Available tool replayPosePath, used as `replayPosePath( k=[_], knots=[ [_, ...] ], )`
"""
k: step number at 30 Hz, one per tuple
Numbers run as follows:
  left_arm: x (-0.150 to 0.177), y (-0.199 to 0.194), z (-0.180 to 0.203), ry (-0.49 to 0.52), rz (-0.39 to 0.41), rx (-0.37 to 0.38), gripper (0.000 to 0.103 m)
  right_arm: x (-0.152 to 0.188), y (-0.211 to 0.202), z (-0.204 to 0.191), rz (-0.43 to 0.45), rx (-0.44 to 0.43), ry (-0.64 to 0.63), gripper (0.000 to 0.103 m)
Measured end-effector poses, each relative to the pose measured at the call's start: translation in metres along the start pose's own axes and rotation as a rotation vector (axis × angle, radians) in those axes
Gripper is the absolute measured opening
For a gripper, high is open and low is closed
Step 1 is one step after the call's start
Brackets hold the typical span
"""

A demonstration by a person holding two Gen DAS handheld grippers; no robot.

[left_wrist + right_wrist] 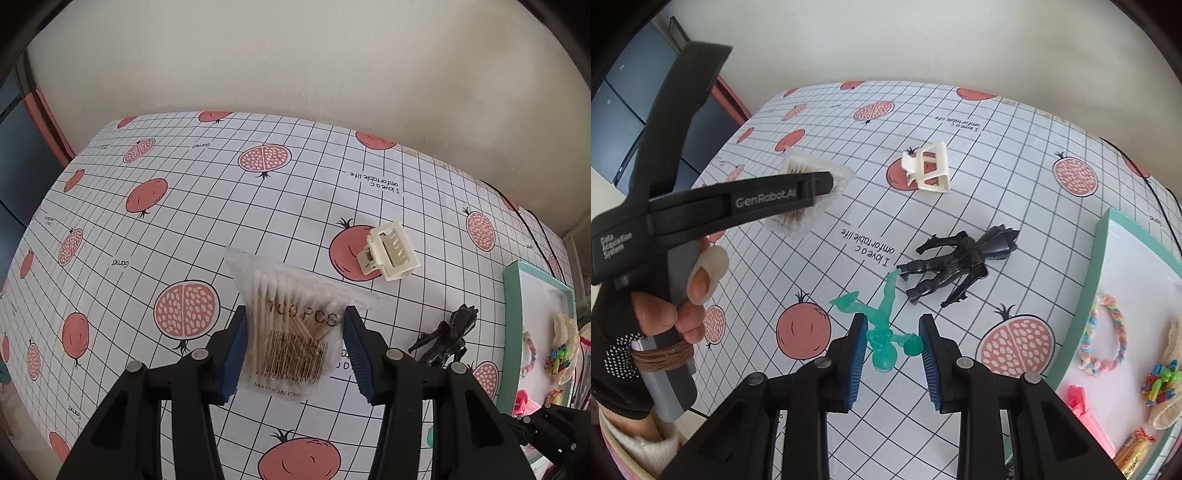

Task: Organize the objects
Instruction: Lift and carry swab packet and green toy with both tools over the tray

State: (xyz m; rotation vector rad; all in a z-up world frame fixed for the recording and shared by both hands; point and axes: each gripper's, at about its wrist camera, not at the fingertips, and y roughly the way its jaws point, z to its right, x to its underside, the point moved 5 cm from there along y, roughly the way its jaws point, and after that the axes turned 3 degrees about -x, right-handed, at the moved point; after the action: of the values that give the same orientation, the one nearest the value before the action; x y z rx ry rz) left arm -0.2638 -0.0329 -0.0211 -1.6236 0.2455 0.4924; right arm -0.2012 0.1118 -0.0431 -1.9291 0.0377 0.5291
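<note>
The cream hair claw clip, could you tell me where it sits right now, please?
The cream hair claw clip lies on the tablecloth over a red pomegranate print, beyond the black figure and right of the cotton swab bag.

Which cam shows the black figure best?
Right wrist: the black figure lies whole and unblocked on the tablecloth, limbs clear. Left wrist catches it small, near the right tong, partly cut off.

Right gripper (892, 341): jaws apart around green toy figure (882, 332)
Black toy figure (960, 266): lying just beyond
Cream hair claw (929, 168): farther back
Left gripper (816, 188): over cotton swab bag (805, 192)
</note>
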Motion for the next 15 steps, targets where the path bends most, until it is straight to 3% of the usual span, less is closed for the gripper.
replayPosePath(
  k=[8, 15],
  knots=[
    [-0.005, -0.027, 0.023, 0.024, 0.059, 0.048, 0.052, 0.002, -0.033, 0.037, 0.059, 0.029, 0.070, 0.030],
    [-0.005, -0.051, 0.066, 0.079, 0.103, 0.115, 0.052, 0.012, -0.062, 0.077, 0.103, 0.066, 0.144, 0.030]
  ],
)
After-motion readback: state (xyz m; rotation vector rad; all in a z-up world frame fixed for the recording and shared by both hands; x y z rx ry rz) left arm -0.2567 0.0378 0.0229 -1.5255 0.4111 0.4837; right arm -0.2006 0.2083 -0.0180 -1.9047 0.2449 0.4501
